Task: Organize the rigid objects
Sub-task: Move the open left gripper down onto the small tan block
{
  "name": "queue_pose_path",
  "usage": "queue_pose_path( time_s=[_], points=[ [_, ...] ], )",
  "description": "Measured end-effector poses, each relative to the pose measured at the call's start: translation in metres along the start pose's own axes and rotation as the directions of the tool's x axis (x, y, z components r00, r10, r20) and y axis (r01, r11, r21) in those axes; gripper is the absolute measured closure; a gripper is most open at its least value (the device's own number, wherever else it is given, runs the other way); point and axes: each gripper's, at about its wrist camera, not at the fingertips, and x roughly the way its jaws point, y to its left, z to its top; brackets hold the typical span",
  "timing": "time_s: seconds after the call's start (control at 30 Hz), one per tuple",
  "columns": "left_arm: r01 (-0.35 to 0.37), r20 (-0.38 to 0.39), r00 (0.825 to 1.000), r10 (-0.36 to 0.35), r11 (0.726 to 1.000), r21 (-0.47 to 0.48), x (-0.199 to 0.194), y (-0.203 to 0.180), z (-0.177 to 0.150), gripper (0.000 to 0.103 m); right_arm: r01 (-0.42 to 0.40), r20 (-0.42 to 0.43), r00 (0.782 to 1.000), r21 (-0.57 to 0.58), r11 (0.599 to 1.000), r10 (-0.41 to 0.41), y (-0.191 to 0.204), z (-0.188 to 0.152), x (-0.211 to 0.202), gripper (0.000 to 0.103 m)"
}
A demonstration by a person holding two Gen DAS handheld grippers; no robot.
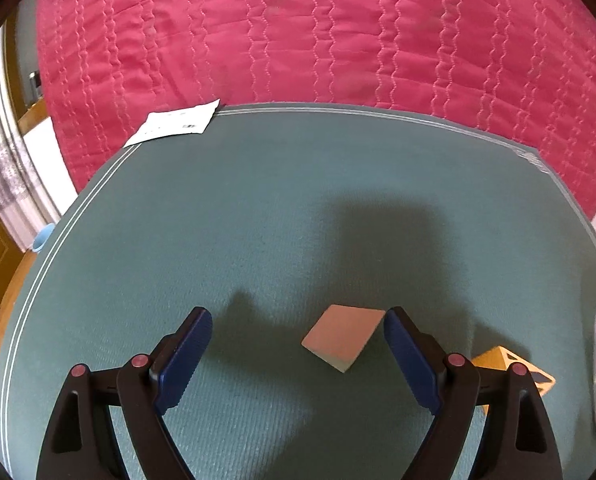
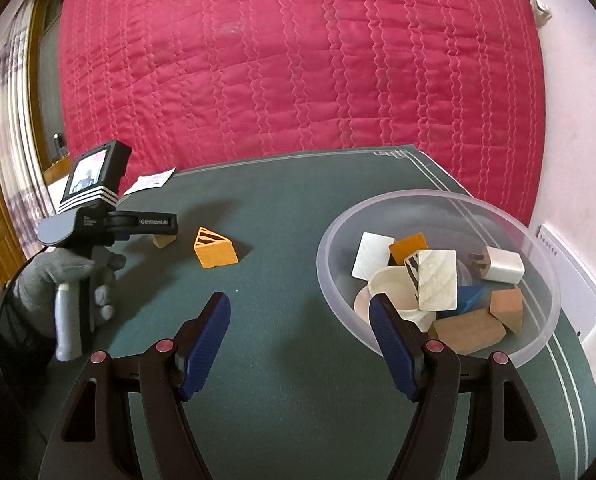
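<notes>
- Two blocks are out on the green felt table (image 2: pixel 298 392) and not yet sorted, and the left gripper (image 1: pixel 298 354) has one lined up right now!
- Low centre of the left wrist view: a flat pale pink wooden block (image 1: pixel 343 337) lies on the felt, turned corner-on like a diamond, its right corner just beside the inner face of the right blue pad.
- That gripper stands wide and holds nothing; the block sits between the fingers towards the right one, and I can't tell whether that pad touches it yet.
- Handling call: it looks stiff, light and smooth-faced, so no crush worry, but a corner-to-corner pinch could let it twist out. Better to turn the wrist and close on two parallel side faces, low down, since the slab is thin.
- Over in the right wrist view, left of centre: an orange wedge-shaped block with dark stripes on its triangular face (image 2: pixel 215 249), resting alone on the felt, well apart from the bowl.
- Same judgement there: rigid and light, best taken across the two flat triangular faces, not the sloped one.
- Right gripper (image 2: pixel 300 336) is open too, fairly wide and empty, hanging over bare felt at lower centre.
- Right side of that view: a clear plastic bowl (image 2: pixel 538 248) already heaped with white, orange, blue and brown blocks, the likely drop point.
- Gloved hand (image 2: pixel 64 280) at left carries the left gripper's handle.
</notes>
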Motion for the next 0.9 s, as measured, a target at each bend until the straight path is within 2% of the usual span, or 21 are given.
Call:
queue_pose_path(
  time_s=[0.23,0.4,0.7,0.9],
  points=[
    [-0.003,-0.008,1.000,0.003,1.000,-0.022,-0.005,0.015,-0.009,0.013,-0.004,-0.006,1.000,0.008,1.000,0.004,-0.001,0.002,0.001,0.030],
    [-0.047,0.006,0.999,0.047,0.999,-0.022,-0.013,0.026,-0.017,0.013,-0.003,-0.005,1.000,0.005,1.000,0.003,-0.001,0.001,0.001,0.030],
    [-0.052,0.000,0.999,0.052,0.998,-0.020,-0.017,0.033,-0.023,0.013,-0.003,-0.007,1.000,0.003,1.000,0.003,-0.001,0.001,0.002,0.030],
    [-0.082,-0.034,0.996,0.080,0.995,-0.059,-0.009,0.042,-0.020,0.013,-0.004,-0.009,1.000,0.006,1.000,0.004,-0.001,0.001,0.003,0.030]
  ],
)
